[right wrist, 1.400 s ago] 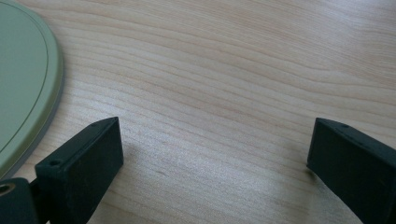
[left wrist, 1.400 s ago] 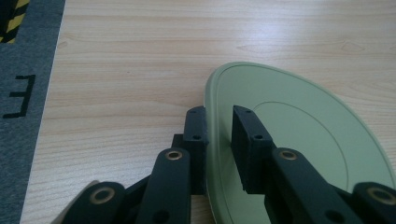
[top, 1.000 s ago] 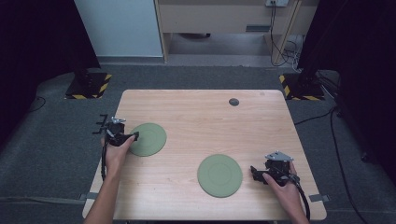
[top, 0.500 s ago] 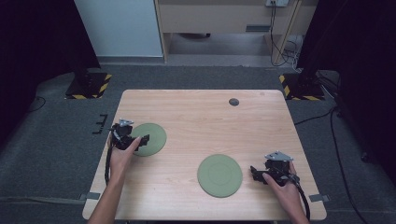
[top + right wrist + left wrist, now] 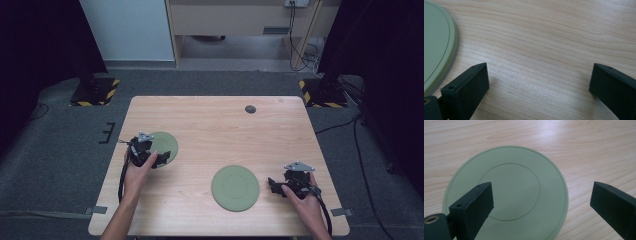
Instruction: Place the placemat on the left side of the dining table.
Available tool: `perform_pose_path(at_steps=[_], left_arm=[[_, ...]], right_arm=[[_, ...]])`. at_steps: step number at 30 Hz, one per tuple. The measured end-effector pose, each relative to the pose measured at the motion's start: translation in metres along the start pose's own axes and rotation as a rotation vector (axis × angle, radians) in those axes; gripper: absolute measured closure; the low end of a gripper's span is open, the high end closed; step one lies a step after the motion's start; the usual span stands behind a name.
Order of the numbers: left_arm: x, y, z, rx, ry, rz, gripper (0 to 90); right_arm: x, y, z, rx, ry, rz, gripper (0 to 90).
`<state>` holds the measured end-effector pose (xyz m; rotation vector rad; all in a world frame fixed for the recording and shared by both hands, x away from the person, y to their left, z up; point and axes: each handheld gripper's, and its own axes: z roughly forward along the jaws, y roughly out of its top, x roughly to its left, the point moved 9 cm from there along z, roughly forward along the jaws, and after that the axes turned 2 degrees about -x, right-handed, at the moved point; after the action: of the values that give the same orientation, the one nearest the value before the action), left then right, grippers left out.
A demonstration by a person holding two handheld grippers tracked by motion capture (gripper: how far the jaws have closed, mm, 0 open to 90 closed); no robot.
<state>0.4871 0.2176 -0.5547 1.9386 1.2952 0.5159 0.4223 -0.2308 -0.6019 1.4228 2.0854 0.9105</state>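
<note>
1. High view: two green plates lie flat on the bench (image 5: 210,125). The left gripper (image 5: 159,159) sits over the near edge of the left plate (image 5: 164,142). The right gripper (image 5: 274,185) rests just right of the near plate (image 5: 235,188), apart from it.
2. Left gripper view: jaws wide, one over the left plate (image 5: 509,192), the other over bare wood; the rim lies between them.
3. Right gripper view: jaws wide and empty; the near plate (image 5: 435,45) lies to the left, off their line.

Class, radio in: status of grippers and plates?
Left gripper open over left plate. Right gripper open on bare table, beside right plate. Nothing in the way.
</note>
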Motion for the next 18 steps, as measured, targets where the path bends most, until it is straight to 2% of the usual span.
perform_pose_path(at_steps=[12,18], left_arm=[[-0.03,0.006,-0.004,-0.026,-0.06,0.035,4.6],[-0.046,0.009,-0.006,-0.025,-0.084,0.072,4.7]], right_arm=[[0.0,0.0,0.0,-0.001,-0.001,0.0,2.6],[0.0,0.0,0.0,-0.001,0.0,0.001,2.6]])
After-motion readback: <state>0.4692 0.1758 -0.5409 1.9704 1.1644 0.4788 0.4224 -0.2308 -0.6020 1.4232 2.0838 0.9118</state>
